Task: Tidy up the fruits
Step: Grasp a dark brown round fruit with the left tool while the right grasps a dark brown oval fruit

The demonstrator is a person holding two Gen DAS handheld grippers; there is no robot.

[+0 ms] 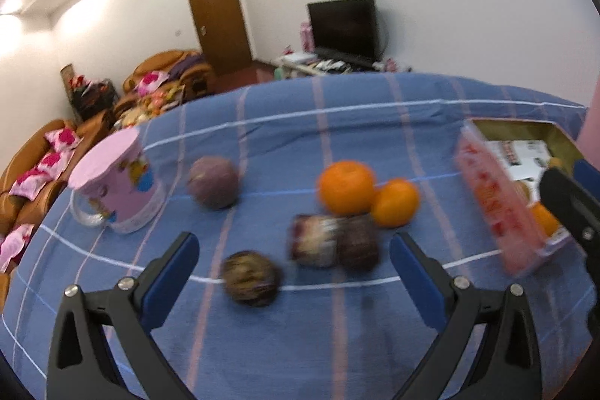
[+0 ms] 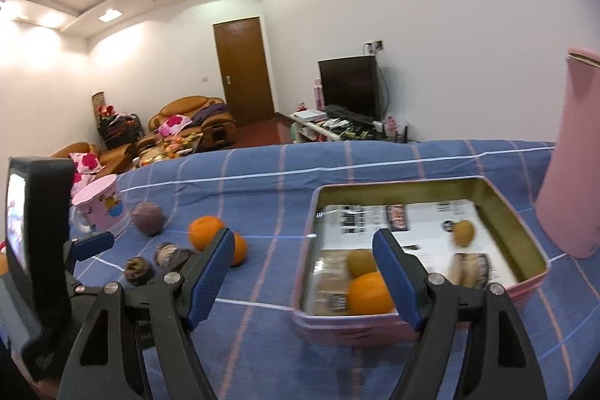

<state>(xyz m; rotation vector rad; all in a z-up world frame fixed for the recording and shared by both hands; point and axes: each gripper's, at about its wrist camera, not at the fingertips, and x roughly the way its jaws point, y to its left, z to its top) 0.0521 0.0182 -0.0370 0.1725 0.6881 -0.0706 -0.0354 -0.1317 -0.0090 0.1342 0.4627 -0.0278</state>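
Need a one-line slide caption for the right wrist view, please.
Open right gripper above the pink tin holding an orange; more fruit waits on the blue cloth.

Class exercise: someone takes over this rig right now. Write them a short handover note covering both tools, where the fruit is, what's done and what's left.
Left tool: open, empty, above the loose fruit.
Right tool: open, empty, at the pink tin.
Done: one orange and two small yellowish fruits lie in the tin.
Left on the blue cloth: two oranges, a purple round fruit, three dark items, too blurred to identify.
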